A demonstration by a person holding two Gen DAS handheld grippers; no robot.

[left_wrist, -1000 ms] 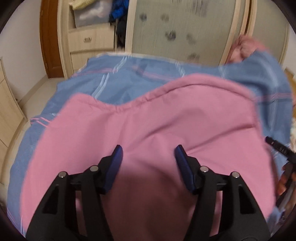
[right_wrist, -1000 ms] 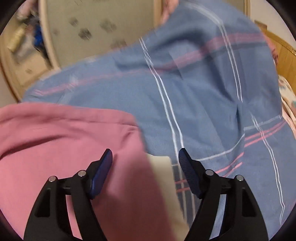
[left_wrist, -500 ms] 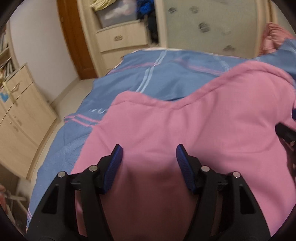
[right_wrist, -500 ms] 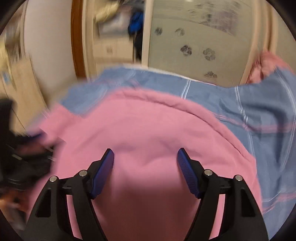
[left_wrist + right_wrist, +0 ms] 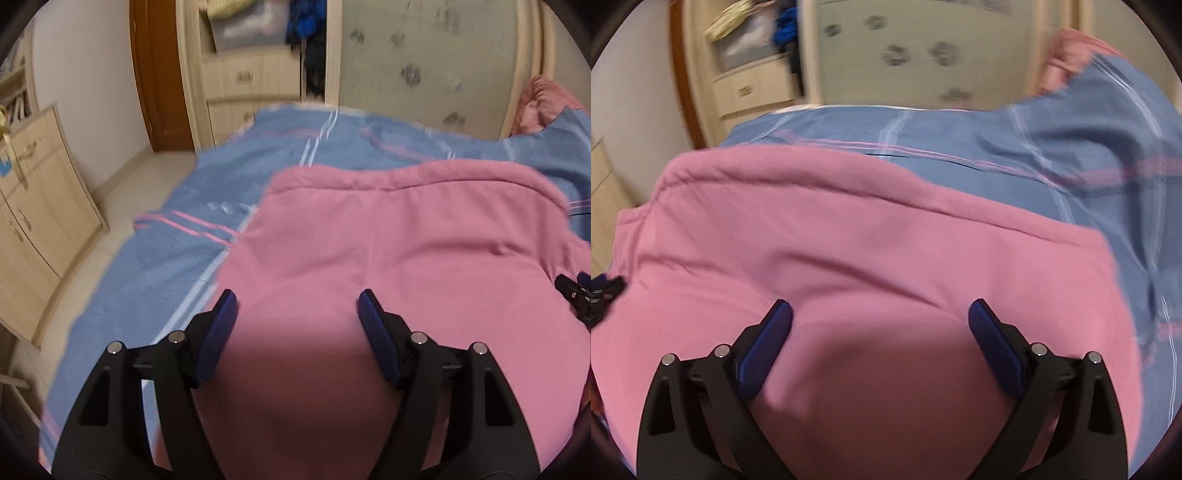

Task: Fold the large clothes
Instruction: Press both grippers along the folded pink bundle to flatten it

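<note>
- I see the pink garment (image 5: 406, 266) spread flat on the blue plaid bedsheet (image 5: 177, 266), with its seamed far edge running left to right across the bed.
- My left gripper (image 5: 297, 314) hangs over the garment's near left part; its jaws are opening, the blue pads clear of the cloth and nothing pinched between them.
- My right gripper (image 5: 881, 319) hangs over the near right part, jaws opening and already wide, the pads off the fabric as well.
- Only the left wrist view shows the wooden cabinet (image 5: 33, 206) at the far left, the pale floor beside the bed and the garment's left edge.
- Only the right wrist view shows the sheet bunched up at the far right, beyond the garment's right edge.
- Both views catch the wardrobe (image 5: 753, 85) and its paw-print sliding door (image 5: 916, 55) behind the bed.
- Each view catches the tip of the other gripper at its edge.
</note>
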